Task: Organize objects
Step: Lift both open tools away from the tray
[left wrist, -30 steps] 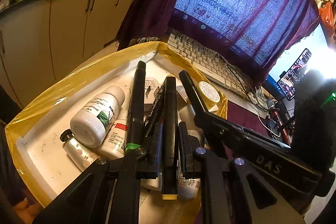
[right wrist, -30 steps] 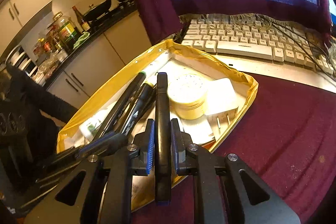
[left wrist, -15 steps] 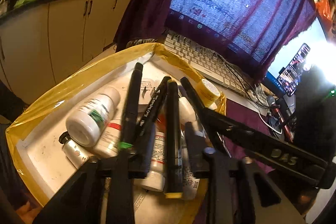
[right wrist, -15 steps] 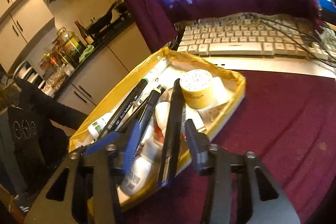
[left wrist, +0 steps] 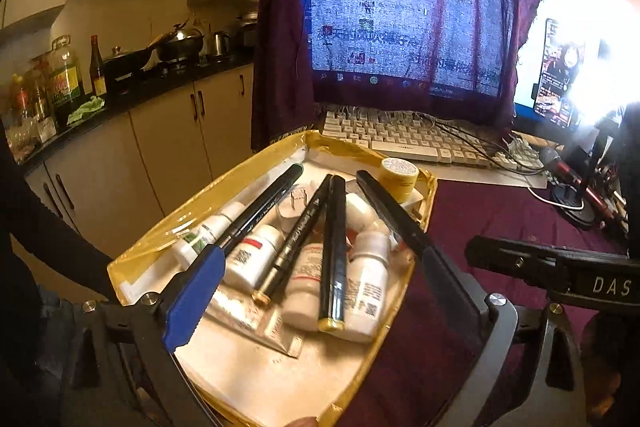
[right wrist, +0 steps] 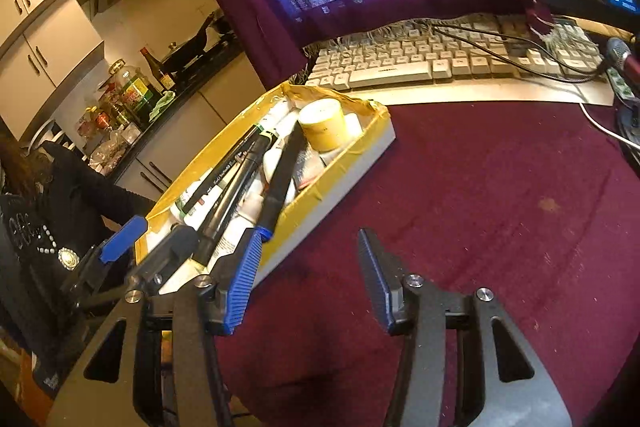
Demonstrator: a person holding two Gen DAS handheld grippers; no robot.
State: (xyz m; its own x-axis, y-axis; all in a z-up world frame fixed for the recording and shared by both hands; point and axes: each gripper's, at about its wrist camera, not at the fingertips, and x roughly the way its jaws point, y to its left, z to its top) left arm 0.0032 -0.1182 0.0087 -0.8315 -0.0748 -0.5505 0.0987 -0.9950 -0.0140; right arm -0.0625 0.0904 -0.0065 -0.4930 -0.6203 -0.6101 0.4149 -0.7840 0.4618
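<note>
A shallow yellow-lined tray (left wrist: pixel 430 187) (right wrist: pixel 368 143) sits at the table's left edge. In it lie several black pens (left wrist: pixel 334 247) (right wrist: pixel 280 179), white medicine bottles (left wrist: pixel 368 283) and a yellow round jar (left wrist: pixel 398 177) (right wrist: pixel 322 123). My left gripper (left wrist: pixel 320 299) is open and empty above the tray's near end. My right gripper (right wrist: pixel 308 287) is open and empty over the maroon cloth, just right of the tray. The pen with the blue end (right wrist: pixel 264 231) rests on the tray's rim.
A maroon cloth (right wrist: pixel 500 207) covers the table. A white keyboard (right wrist: pixel 440 63) with cables lies behind the tray, below a cloth-draped monitor (left wrist: pixel 400 7). A microphone stand (left wrist: pixel 572 203) is at far right. Kitchen cabinets (left wrist: pixel 160 147) stand beyond the table's left edge.
Both grippers opened and let go of their black pens, which now lie in the tray. Both grippers pulled back and up from the tray.
</note>
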